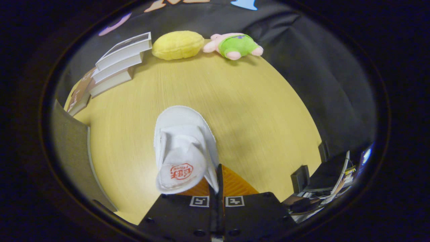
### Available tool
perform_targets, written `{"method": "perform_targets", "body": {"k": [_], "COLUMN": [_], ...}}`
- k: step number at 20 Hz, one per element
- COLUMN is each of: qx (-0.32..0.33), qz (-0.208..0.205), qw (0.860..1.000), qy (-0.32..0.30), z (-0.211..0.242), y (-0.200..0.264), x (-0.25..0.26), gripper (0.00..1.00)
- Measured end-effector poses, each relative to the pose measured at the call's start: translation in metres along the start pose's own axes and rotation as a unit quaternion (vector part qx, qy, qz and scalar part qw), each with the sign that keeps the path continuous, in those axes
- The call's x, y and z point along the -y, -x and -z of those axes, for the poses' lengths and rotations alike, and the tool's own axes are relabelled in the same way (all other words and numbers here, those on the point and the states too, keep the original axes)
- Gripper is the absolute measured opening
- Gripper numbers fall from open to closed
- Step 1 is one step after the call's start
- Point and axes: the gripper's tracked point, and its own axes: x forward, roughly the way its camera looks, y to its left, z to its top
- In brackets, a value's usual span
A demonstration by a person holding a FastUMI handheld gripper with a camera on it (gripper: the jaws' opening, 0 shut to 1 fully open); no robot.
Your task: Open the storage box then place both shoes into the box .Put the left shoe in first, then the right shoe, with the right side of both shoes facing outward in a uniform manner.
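— Across the whole scene runs the wooden table (235, 101), pale yellow with a fine grain, backed by the black cloth wall (319, 67). What sits on it?

— Biggest after the table is a grey panel (72, 151) with a pale edge, standing off to the left of the fingers; I cannot tell what it belongs to. Beyond it, at the far left of the table, a stack of books (117, 64) lies with white page edges showing.

— And the shoe?

— The white shoe (183, 148) hangs just ahead of the fingers, lifted over the table with its shadow falling to its right. It is a soft white slipper-style shoe with a stitched rim, toe pointing away and the heel end nearest the camera. A red round logo is printed on the insole by the heel.

— Is the gripper holding it?

— Yes. The gripper (217, 183) has its fingers drawn together almost to a slit, and the shoe's thin right side edge is pinched between them.

— Anything smaller?

— At the far edge, a yellow plush cushion (178, 44), and beside it a pink plush toy (235, 45) in green clothing, lying on its side. Right of the fingers, below the table's edge, dark cluttered items (322, 185) are too blurred to identify.
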Motion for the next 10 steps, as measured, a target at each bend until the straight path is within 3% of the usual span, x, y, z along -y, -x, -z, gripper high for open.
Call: {"method": "perform_targets", "body": {"k": [7, 10], "qx": [0.051, 0.121], "qz": [0.062, 0.049], "qw": [0.996, 0.991], "qy": [0.028, 0.033], "z": [-0.027, -0.061], "y": [0.095, 0.168], "x": [0.016, -0.014], "gripper": [0.04, 0.04]}}
